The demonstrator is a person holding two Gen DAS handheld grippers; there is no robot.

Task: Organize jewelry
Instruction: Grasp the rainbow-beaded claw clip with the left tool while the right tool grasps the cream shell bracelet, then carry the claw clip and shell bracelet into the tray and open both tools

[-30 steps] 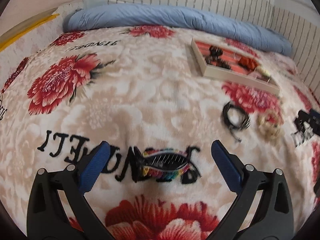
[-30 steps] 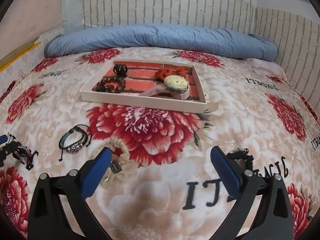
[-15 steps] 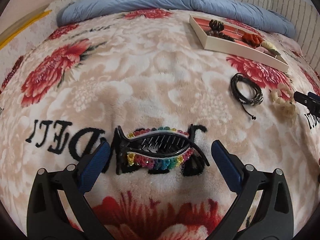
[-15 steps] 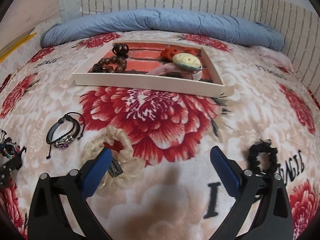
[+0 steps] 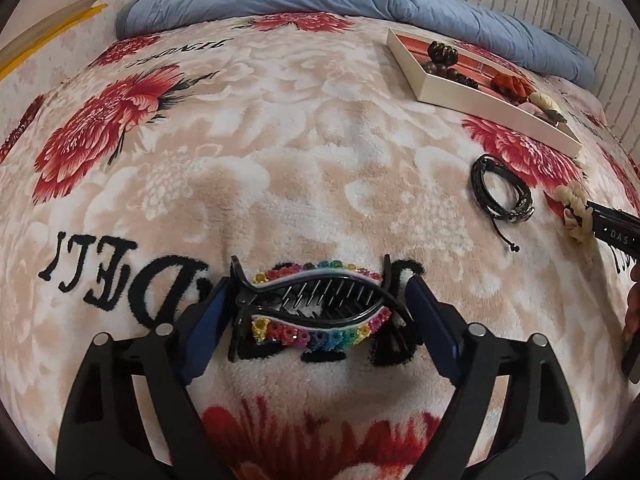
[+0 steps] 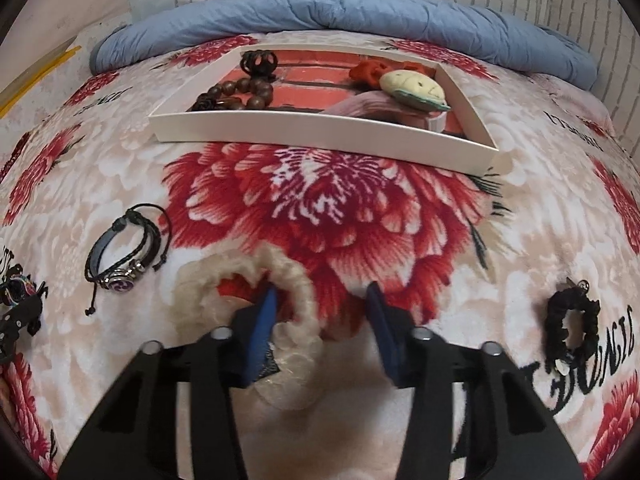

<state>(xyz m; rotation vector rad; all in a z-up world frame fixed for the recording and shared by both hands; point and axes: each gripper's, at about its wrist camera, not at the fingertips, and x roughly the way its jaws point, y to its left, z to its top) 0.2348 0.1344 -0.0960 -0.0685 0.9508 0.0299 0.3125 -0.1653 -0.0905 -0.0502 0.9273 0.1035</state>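
Two grippers work over a plush beige blanket (image 5: pixel 304 152) printed with red flowers and black letters. Farthest left, the left gripper (image 5: pixel 316 312) is down on the blanket with its blue-padded fingers (image 5: pixel 210 320) set one at each end of a black fish-shaped hair claw edged with rainbow beads (image 5: pixel 316 304); the pads sit right at the claw's ends, yet whether they are pressing it cannot be told. Further right lies a black leather cord bracelet with a round silver and purple charm (image 6: pixel 124 248), flat on the blanket and untouched. Beside it, the right gripper (image 6: pixel 322 320) straddles one side of a fluffy cream scrunchie (image 6: pixel 248 304): its left finger (image 6: pixel 262 332) stands inside the ring, its right finger out on the blanket, with a clear gap between pad and fabric, so the fingers are apart. Beyond it, toward a rolled blue quilt (image 6: pixel 320 12), rests a shallow white tray with a red lining (image 6: pixel 320 136), holding brown wooden beads (image 6: pixel 240 92), a red flower piece (image 6: pixel 370 72) and a cream oval clip (image 6: pixel 412 86). Farthest right, a black scrunchie (image 6: pixel 572 332) lies alone.
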